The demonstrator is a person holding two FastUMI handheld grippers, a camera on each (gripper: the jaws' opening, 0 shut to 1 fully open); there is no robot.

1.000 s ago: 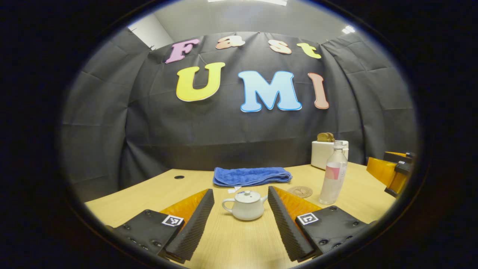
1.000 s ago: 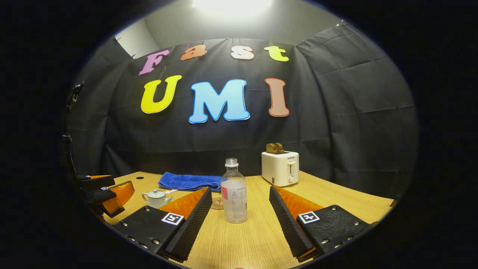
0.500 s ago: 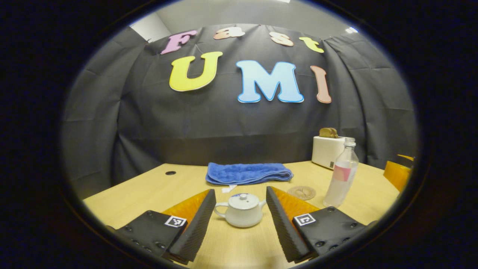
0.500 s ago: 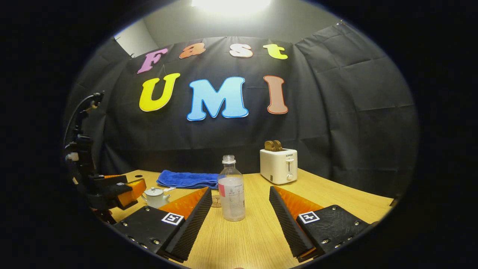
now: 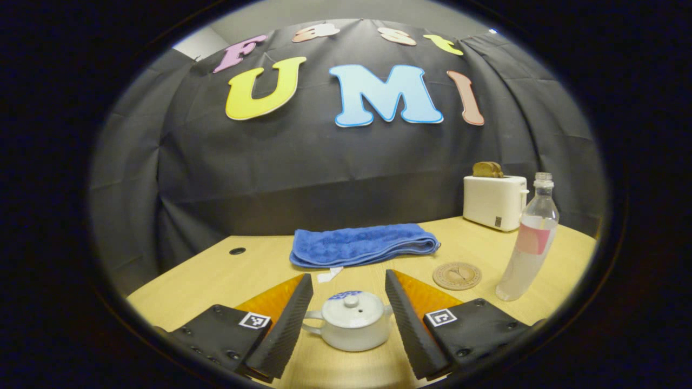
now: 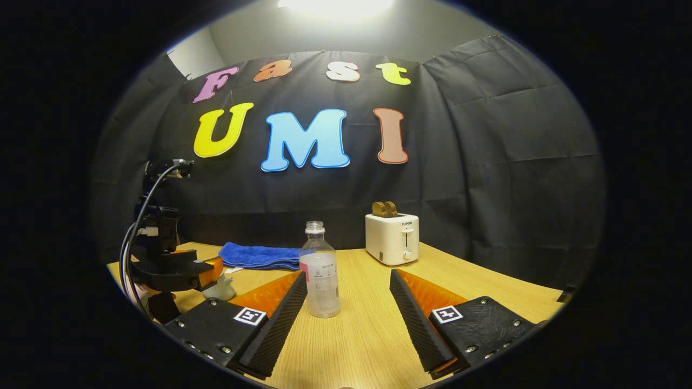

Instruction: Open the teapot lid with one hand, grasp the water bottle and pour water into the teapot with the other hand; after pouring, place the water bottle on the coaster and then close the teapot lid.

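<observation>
Teapot [image 5: 348, 320]: lid on, between spread left gripper [image 5: 346, 319] fingers, untouched.
Water bottle [image 6: 320, 273]: right of teapot; right gripper [image 6: 346, 319] open, empty.
Coaster [image 5: 457, 275]: between them.
Change: left gripper has closed in on teapot.

In the right gripper view, the left tool [image 6: 208, 270] at nine o'clock covers most of the teapot [image 6: 223, 290], so its lid cannot be seen. The water bottle [image 6: 321, 275] hides part of the blue towel [image 6: 254, 255] behind it. Print on the toaster [image 6: 392, 246] and on the bottle's label is too small to tell. In the left gripper view, the bottle overlaps the toaster's right edge at three o'clock, and the pattern on the coaster [image 5: 457, 275] is too fine to make out.
</observation>
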